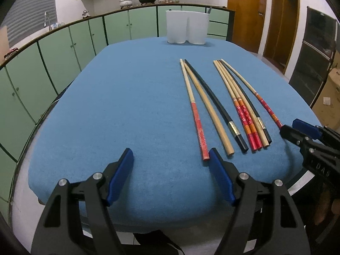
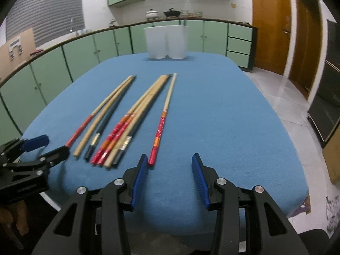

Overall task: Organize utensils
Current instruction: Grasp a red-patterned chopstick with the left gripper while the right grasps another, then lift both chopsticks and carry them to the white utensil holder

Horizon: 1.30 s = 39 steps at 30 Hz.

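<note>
While a blue cloth (image 1: 127,106) is covering the table, the left gripper (image 1: 171,155) is hovering low over its near edge with its jaws standing apart and nothing between them, its right pad just beside the end of a red-handled chopstick (image 1: 198,127). To the right, that chopstick is lying in a group of three (image 1: 212,110), then four more (image 1: 244,106) are lying bunched, then a lone patterned chopstick (image 2: 159,131) is lying apart, all pointing toward a white holder (image 1: 187,26) at the far edge. Furthest right, the right gripper (image 2: 170,159) is hovering with jaws apart and empty, its left pad just beside the lone chopstick's red end.
</note>
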Each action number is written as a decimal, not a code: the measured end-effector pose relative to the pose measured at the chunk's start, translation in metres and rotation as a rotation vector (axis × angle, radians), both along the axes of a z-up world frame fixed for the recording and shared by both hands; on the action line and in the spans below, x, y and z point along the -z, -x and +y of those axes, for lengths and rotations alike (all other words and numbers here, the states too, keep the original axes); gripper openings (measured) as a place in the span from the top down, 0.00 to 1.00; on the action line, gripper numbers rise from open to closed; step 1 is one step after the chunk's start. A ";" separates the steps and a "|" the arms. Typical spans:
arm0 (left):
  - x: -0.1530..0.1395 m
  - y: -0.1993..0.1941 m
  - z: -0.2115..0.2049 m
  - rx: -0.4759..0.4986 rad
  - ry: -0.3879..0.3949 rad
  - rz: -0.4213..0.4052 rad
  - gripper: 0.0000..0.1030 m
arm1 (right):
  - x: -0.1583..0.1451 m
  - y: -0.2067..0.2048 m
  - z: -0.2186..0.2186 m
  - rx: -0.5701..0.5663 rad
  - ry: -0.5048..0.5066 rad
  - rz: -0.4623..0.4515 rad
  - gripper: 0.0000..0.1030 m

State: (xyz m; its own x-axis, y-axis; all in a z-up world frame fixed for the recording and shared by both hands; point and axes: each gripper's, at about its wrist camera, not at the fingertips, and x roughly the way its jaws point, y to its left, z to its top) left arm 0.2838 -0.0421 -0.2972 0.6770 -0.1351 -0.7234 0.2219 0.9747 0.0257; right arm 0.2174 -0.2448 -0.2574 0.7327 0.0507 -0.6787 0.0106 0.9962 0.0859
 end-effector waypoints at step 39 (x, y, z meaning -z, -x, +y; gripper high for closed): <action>-0.045 0.015 0.012 -0.036 0.160 -0.068 0.95 | -0.054 0.017 -0.003 -0.049 -0.016 -0.123 0.93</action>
